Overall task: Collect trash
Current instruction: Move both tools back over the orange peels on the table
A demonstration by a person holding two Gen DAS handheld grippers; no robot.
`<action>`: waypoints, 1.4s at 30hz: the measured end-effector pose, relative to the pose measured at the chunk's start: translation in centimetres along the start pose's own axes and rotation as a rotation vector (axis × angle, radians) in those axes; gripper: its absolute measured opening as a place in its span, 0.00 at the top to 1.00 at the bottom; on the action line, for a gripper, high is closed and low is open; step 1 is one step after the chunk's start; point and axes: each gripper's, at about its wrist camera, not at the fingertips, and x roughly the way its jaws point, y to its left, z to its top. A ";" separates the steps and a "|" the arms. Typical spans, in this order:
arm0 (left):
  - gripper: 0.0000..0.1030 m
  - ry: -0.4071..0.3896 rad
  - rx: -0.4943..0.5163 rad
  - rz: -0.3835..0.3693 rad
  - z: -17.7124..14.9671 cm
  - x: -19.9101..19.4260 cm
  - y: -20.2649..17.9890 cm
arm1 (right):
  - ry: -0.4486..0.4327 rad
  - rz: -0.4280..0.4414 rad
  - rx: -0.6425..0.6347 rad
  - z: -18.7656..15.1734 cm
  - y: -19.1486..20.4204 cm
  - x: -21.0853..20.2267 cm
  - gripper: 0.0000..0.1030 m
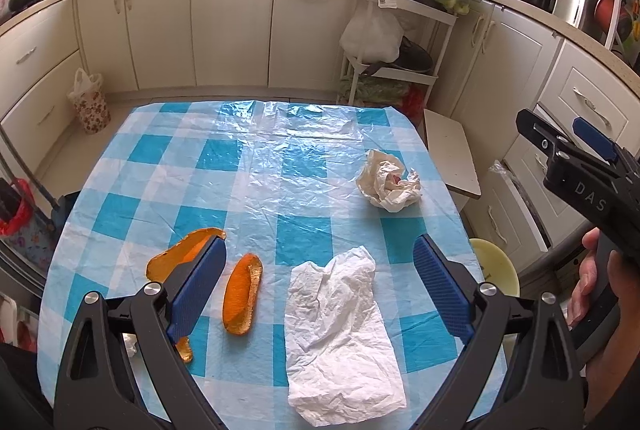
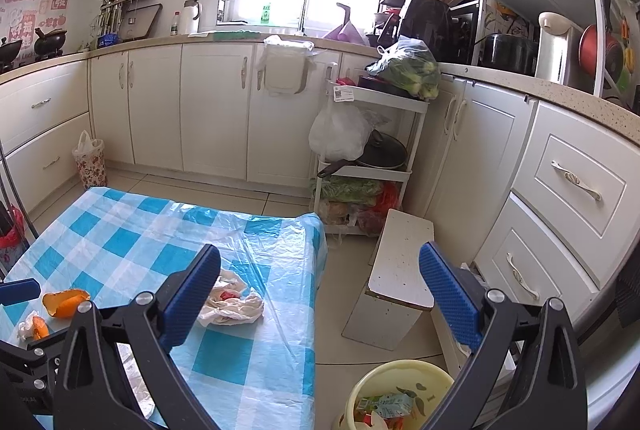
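Blue-padded fingers [image 1: 198,286] of the left gripper [image 1: 318,286] fill the bottom of the left wrist view, jaws spread wide apart over a table [image 1: 132,158] covered in a blue-and-white checked cloth under clear plastic. Between them lie 2 pieces of trash: a curved orange peel [image 1: 242,296] just beside the left pad, and a flat, wrinkled white paper towel [image 1: 340,342] nearer the right pad. A larger orange peel [image 1: 180,258] is partly hidden behind the left pad, and a crumpled cream wrapper [image 1: 390,184] with a spot of red inside sits well apart, towards the table's far right edge. This view also shows the right gripper [image 1: 560,146] from the side at the right edge, off the table, with a hand [image 1: 588,282] on its grip. Only the right wrist view shows what is in the yellow bin [image 2: 360,390] on the floor beside the table: a green-printed carton and other scraps. There the right gripper's [image 2: 320,294] jaws also stand wide apart and empty, the left pad over the crumpled wrapper [image 2: 232,304], the right pad over a white step stool [image 2: 400,270]. Orange peels [image 2: 66,302] appear small at the left edge.
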 end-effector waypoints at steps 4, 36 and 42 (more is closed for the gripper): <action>0.11 0.002 -0.004 0.002 0.0 0.1 0.2 | 0.000 0.001 -0.005 0.0 0.1 0.0 0.08; 0.11 0.018 -0.047 0.037 0.1 0.9 3.1 | -0.022 0.020 -0.123 -0.1 3.1 -0.2 0.08; 0.11 0.019 -0.050 0.049 0.3 1.1 4.0 | -0.018 0.026 -0.139 -0.1 3.7 -0.1 0.08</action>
